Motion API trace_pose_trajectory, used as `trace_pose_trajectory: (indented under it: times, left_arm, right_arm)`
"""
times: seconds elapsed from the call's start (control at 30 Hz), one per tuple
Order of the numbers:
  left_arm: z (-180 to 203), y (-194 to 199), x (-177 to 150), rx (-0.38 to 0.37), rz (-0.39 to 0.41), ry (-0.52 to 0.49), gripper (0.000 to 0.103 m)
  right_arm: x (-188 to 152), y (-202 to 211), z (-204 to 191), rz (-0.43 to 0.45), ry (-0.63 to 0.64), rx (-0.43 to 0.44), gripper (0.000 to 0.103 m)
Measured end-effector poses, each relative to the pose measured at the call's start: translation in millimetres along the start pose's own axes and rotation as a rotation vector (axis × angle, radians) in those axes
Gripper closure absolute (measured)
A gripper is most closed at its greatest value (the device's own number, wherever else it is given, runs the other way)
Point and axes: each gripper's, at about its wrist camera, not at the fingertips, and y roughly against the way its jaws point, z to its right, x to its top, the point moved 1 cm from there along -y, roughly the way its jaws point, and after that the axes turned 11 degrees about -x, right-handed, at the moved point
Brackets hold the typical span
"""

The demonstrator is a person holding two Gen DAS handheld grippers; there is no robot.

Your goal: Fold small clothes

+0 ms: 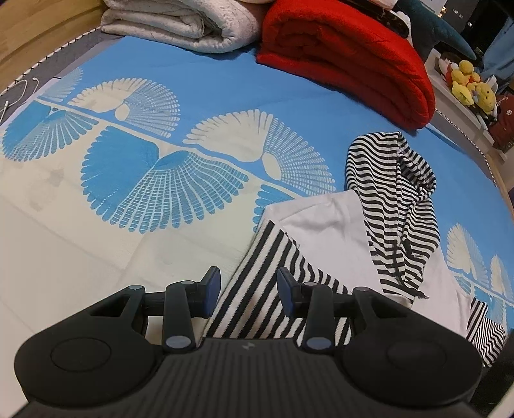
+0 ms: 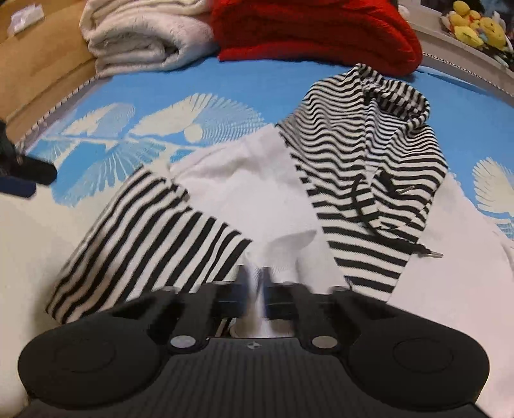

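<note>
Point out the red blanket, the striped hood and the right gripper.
Red blanket (image 1: 347,54), left wrist view, on its folded top.
Striped hood (image 2: 369,135), right wrist view, on its middle.
Right gripper (image 2: 256,283), right wrist view, between its fingertips, shut on white cloth.

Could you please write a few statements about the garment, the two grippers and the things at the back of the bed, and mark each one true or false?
1. The right gripper is shut on white fabric of the hoodie. True.
2. The left gripper is clamped on the red blanket. False: its jaws stand apart over a striped sleeve, and the blanket lies far off at the back.
3. The hoodie's hood is black-and-white striped. True.
4. The hoodie is already folded into a neat square. False: it lies spread out, sleeves and hood loose.
5. A folded white blanket lies beside the red one. True.
</note>
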Motion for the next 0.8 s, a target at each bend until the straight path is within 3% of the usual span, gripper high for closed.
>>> trace_pose_trajectory:
  times: [0.3, 0.4, 0.5, 0.73, 0.8]
  left_arm:
    - [-1, 5, 2, 0.001, 0.014, -0.004, 0.06]
    - [-2, 5, 2, 0.011, 0.01, -0.018, 0.06]
    - [-5, 4, 2, 0.025, 0.009, -0.021, 0.06]
    - [-11, 5, 5, 0.043, 0.014, -0.026, 0.06]
    - [-12, 3, 5, 0.055, 0.005, -0.029, 0.06]
  right_arm:
    - [21, 86, 70, 0.246, -0.247, 0.092, 0.1]
    - [15, 102, 106, 0.274, -0.337, 0.077, 0.1]
    - [4, 96, 138, 0.231, -0.389, 0.037, 0.1]
    - [-32, 65, 185, 0.005, -0.421, -0.222, 0.099]
    - [-41, 55, 197, -0.056, -0.478, -0.214, 0.096]
